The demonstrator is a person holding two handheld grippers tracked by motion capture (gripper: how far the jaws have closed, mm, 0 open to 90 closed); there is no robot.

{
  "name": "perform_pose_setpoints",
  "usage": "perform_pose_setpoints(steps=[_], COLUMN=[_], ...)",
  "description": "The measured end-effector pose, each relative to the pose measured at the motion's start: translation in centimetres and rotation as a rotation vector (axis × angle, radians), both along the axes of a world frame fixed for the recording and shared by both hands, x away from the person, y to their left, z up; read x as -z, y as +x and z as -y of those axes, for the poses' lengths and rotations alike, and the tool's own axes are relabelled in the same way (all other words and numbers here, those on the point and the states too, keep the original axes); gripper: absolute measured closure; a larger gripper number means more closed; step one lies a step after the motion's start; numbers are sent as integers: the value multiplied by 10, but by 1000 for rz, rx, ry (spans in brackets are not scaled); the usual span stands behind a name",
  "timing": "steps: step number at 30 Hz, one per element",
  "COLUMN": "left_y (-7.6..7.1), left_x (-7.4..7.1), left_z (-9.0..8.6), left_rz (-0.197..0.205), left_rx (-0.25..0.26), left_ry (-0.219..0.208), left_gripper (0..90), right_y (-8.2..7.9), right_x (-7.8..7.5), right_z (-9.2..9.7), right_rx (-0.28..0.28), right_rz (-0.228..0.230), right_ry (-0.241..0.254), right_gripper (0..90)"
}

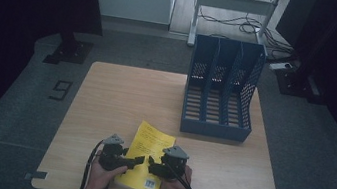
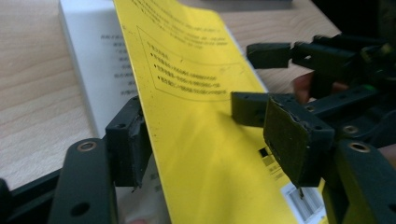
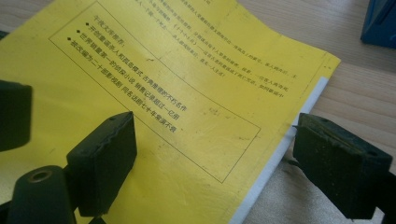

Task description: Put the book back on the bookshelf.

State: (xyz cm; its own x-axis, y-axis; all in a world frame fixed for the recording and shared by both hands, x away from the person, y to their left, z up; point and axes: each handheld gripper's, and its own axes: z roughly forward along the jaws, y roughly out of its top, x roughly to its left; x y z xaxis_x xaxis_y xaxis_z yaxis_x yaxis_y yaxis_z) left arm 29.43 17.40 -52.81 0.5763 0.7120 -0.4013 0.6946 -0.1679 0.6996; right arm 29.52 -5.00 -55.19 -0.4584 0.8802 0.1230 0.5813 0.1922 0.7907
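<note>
The yellow booklet [image 1: 145, 158] lies flat at the worktop's [image 1: 104, 105] near edge. Left tool [image 2: 210, 140] straddles its lifted cover, jaws apart; right tool [image 3: 212, 163] straddles the opposite edge, unclamped. Next: close, lift, carry to the blue file rack [image 1: 221, 90].

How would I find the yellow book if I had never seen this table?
Start at the wooden table and find the blue file rack at its far right. Come back to the near edge, between the two black grippers: the yellow book lies there, the one bright yellow thing, with black print on its cover.
</note>
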Motion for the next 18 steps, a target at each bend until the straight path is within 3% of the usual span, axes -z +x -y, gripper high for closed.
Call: perform_pose_setpoints(steps=[5,8,12,18], left_y=[0,0,1,2], left_x=[3,4,4,1], left_z=[3,4,3,3], left_rz=[24,24,18,11], left_rx=[-14,-14,-8,5], left_ry=[44,39,-1,14], left_gripper=[379,384,381,413], right_y=[0,0,0,0], right_x=[0,0,0,0], right_z=[0,0,0,0], right_rx=[0,1,1,2], right_rz=[1,1,0,2], right_ry=[-2,-2,-1,-2], right_gripper=[132,133,133,134])
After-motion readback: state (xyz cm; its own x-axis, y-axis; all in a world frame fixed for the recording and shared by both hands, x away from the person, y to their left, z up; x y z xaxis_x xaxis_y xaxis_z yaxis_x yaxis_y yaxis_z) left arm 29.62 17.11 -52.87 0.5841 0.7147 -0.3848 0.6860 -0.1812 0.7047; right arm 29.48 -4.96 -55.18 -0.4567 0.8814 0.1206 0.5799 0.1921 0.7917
